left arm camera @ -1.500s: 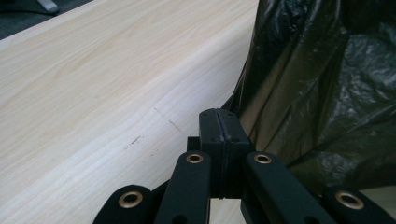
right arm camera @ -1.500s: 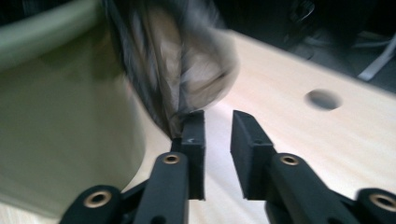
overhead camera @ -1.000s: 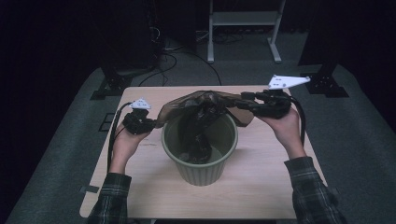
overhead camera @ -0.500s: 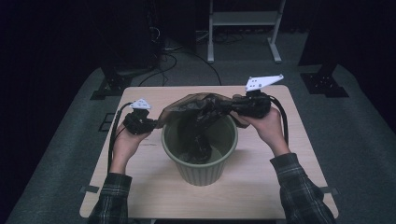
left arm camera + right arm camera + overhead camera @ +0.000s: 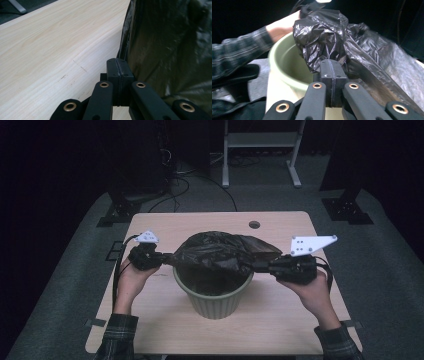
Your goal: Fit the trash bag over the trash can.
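Two grippers stretch a black bin bag (image 5: 220, 252) over the green bin (image 5: 214, 295) on the table (image 5: 280, 330) in the high view, left gripper (image 5: 162, 259) and right gripper (image 5: 260, 266) pulling opposite edges. The left gripper view has jaws clamped on the bag's hem; the right gripper view likewise. Pulling harder could tear the film or slip it free.

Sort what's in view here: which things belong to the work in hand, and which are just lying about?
In the job:
- crinkled black plastic bin bag, stretched between both grippers
- round pale green plastic bin beneath it
- left gripper and right gripper, each shut on a bag edge

Just about:
- light wooden table carrying the bin
- white metal stand on the floor behind
- black cables
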### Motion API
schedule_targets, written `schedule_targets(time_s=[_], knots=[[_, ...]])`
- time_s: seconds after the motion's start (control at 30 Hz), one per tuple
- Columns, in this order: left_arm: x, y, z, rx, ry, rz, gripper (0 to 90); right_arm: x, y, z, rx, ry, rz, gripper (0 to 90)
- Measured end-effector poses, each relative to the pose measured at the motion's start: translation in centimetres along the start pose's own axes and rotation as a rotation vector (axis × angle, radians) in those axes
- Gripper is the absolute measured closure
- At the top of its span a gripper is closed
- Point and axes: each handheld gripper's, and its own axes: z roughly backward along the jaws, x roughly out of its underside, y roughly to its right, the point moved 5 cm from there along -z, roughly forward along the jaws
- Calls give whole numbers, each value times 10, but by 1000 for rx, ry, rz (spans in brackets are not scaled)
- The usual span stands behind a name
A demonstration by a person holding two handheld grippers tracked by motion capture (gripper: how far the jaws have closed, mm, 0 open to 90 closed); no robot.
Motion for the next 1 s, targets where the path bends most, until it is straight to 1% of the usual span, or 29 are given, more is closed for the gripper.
schedule_targets(time_s=[0.07, 0.13, 0.2, 0.3, 0.4, 0.43, 0.5, 0.53, 0.57, 0.6, 0.67, 0.77, 0.8, 0.87, 0.93, 1.0], knots=[[3, -1, 2, -5, -5, 1, 899, 6, -12, 4, -14, -3, 5, 900], [7, -3, 4, -8, -7, 13, 900, 11, -20, 6, -22, -12, 3, 900], [11, -5, 3, -7, -14, 21, 899, 19, -27, 7, -42, -12, -7, 900], [15, -5, 0, -1, -23, 27, 900, 32, -34, 3, -65, -26, -23, 900], [18, -5, -4, 0, -32, 31, 899, 46, -40, -6, -101, -43, -47, 900], [19, -6, -5, 1, -36, 31, 899, 48, -41, -7, -109, -45, -47, 900], [21, -7, -9, 0, -48, 37, 899, 57, -47, -17, -141, -62, -52, 900], [22, -8, -9, -1, -54, 36, 899, 62, -51, -22, -160, -81, -55, 900], [23, -9, -11, -3, -58, 40, 899, 64, -52, -25, -163, -90, -54, 900], [24, -10, -12, 0, -61, 43, 899, 67, -55, -29, -178, -99, -58, 900], [24, -10, -13, 9, -58, 49, 899, 74, -56, -37, -185, -115, -61, 900], [23, -9, -15, 14, -59, 49, 900, 79, -54, -41, -201, -110, -82, 900], [23, -8, -15, 15, -61, 43, 899, 81, -55, -42, -210, -110, -82, 900], [22, -7, -14, 13, -54, 36, 899, 84, -60, -45, -220, -137, -60, 900], [22, -6, -12, 11, -51, 31, 899, 88, -68, -50, -228, -181, -33, 900], [23, -7, -11, 4, -57, 37, 900, 93, -72, -55, -228, -228, -21, 900]])
